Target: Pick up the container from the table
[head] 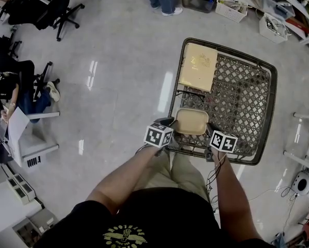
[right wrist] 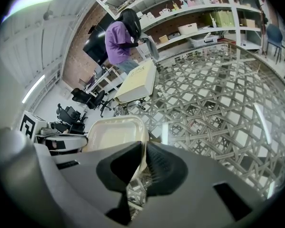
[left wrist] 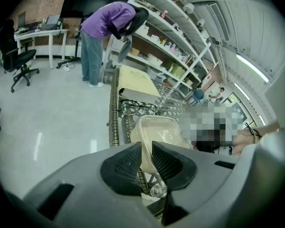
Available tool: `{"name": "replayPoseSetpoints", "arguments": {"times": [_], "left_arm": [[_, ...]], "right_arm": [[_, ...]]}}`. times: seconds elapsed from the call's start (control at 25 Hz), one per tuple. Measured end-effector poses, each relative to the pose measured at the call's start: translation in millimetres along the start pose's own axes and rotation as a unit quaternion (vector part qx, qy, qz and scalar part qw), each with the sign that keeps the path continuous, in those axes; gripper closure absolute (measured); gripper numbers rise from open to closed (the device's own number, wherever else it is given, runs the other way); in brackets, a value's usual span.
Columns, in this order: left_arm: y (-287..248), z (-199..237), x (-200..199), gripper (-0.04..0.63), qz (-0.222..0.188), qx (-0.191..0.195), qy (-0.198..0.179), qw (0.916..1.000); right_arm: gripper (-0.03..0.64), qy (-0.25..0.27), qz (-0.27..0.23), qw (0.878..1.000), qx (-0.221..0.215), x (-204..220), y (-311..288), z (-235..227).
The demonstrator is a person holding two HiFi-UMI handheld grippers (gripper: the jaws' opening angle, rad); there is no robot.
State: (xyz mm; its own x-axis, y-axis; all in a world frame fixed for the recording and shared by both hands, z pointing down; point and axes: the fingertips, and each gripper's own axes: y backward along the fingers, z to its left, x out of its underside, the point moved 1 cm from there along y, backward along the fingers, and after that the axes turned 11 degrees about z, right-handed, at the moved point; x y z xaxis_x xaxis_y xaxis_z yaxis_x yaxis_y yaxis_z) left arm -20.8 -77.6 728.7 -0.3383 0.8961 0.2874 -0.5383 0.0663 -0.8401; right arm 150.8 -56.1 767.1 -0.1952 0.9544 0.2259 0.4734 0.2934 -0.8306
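A beige, shallow plastic container (head: pixel 191 121) sits at the near edge of the woven wicker table (head: pixel 244 97). My left gripper (head: pixel 169 124) grips the container's left rim; in the left gripper view the rim (left wrist: pixel 157 129) runs down between the black pads (left wrist: pixel 128 167), which press on it. My right gripper (head: pixel 210 132) holds the right rim. In the right gripper view the container (right wrist: pixel 114 133) lies to the left, and its edge is pinched between the pads (right wrist: pixel 166 167). Whether the container has left the table surface I cannot tell.
A flat cream box (head: pixel 198 66) lies at the table's far left, with a pair of glasses (head: pixel 191 94) between it and the container. A person in a purple top (left wrist: pixel 109 25) stands beyond the table by shelves. Office chairs (head: pixel 56 9) and a seated person (head: pixel 10 94) are at left.
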Motion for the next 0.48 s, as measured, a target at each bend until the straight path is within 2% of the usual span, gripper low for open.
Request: {"name": "replayPoseSetpoints", "arguments": {"times": [0.48], "left_arm": [[-3.8, 6.0, 7.4, 0.551, 0.009, 0.012, 0.021, 0.9997]], "right_arm": [[0.592, -0.002, 0.000, 1.000, -0.012, 5.0, -0.4, 5.5]]}}
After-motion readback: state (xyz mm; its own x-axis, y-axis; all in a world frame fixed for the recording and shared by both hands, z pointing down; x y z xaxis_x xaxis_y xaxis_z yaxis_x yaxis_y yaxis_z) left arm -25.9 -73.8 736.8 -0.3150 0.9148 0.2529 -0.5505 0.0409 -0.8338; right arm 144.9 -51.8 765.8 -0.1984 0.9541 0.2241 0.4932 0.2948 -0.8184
